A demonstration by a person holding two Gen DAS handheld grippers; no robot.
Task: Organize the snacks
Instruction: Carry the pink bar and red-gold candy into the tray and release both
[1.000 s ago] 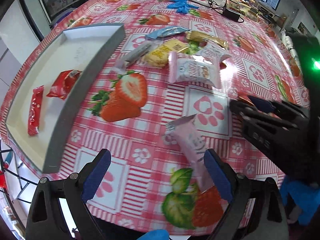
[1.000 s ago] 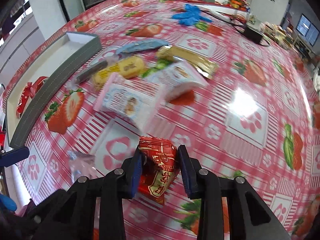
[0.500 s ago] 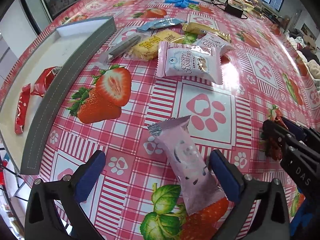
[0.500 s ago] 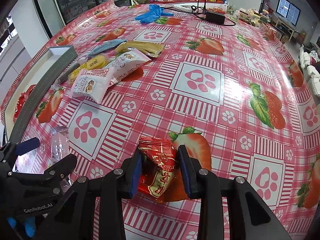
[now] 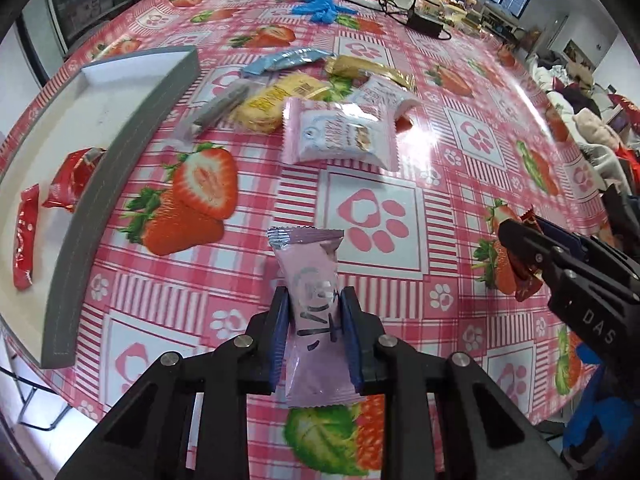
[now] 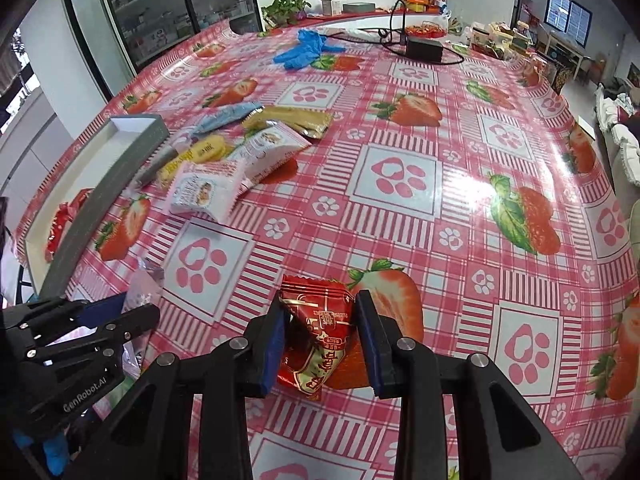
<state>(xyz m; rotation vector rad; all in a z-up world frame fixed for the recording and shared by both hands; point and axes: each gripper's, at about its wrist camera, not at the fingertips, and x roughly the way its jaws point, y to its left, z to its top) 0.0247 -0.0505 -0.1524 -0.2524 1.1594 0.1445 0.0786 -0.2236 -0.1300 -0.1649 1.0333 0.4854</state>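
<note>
My left gripper [image 5: 315, 316] is shut on a pink snack bar [image 5: 312, 280] near the table's front edge. My right gripper [image 6: 324, 332] is shut on a red snack packet [image 6: 320, 328] and shows at the right of the left wrist view [image 5: 532, 248]. A grey-walled white tray [image 5: 120, 152] lies at the left with red packets [image 5: 68, 178] inside. A pile of snacks lies mid-table: a pink cracker pack [image 5: 338, 136], a yellow pack [image 5: 276, 100], a blue pack [image 5: 286, 60], a gold pack [image 5: 364, 68].
The table wears a pink strawberry-print cloth [image 6: 400, 176]. Blue gloves [image 6: 304, 48] and a black power adapter with cable [image 6: 424, 48] lie at the far side. The front table edge is close below both grippers.
My left gripper has closed on the pink snack bar, which lay between its open fingers before. My right gripper still holds the red packet and has drawn back toward the near edge.
</note>
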